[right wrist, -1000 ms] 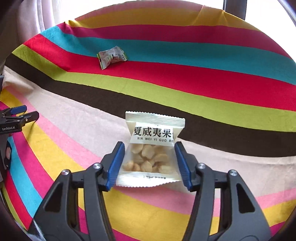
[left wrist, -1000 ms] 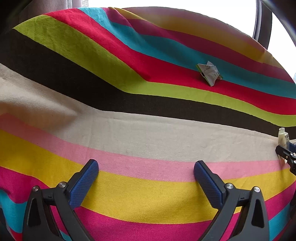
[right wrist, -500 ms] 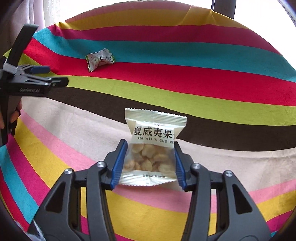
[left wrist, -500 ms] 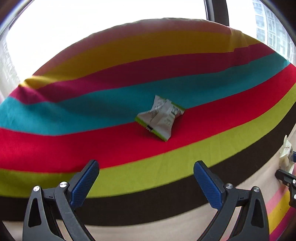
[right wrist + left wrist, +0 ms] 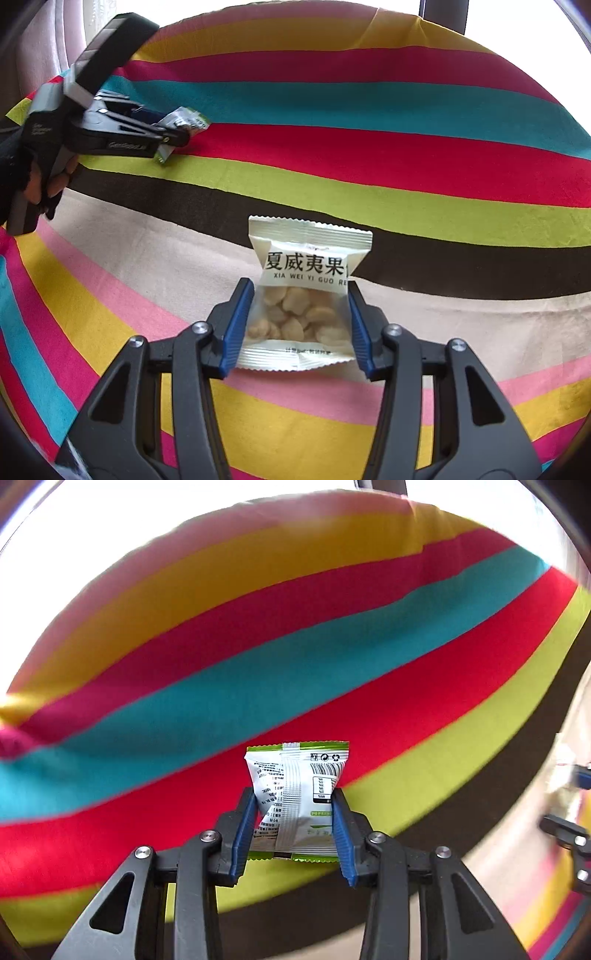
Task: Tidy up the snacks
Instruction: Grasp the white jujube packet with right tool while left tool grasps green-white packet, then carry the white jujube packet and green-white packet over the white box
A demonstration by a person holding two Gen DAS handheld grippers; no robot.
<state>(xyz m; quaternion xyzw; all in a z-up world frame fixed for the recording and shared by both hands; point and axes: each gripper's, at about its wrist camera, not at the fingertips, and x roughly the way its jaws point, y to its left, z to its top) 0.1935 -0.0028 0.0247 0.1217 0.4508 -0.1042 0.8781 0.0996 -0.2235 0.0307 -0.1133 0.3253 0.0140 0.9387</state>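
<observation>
My left gripper (image 5: 293, 827) is shut on a small green-and-white snack packet (image 5: 297, 794), over the red and lime stripes of the cloth. The same packet (image 5: 184, 122) and left gripper (image 5: 173, 138) show at the far left of the right wrist view. My right gripper (image 5: 301, 325) is shut on a white packet of macadamia nuts (image 5: 306, 291) with black Chinese lettering, over the beige stripe. The packet's clear lower half shows the nuts.
A multicoloured striped cloth (image 5: 406, 177) covers the whole table. Bright windows and a dark frame post (image 5: 380, 487) lie beyond the far edge. A grey curtain (image 5: 37, 48) hangs at the far left. The right gripper shows blurred at the right edge of the left wrist view (image 5: 569, 834).
My left gripper moved forward across the cloth to the green-and-white packet and shut on it. My right gripper kept its hold on the nut packet and barely moved.
</observation>
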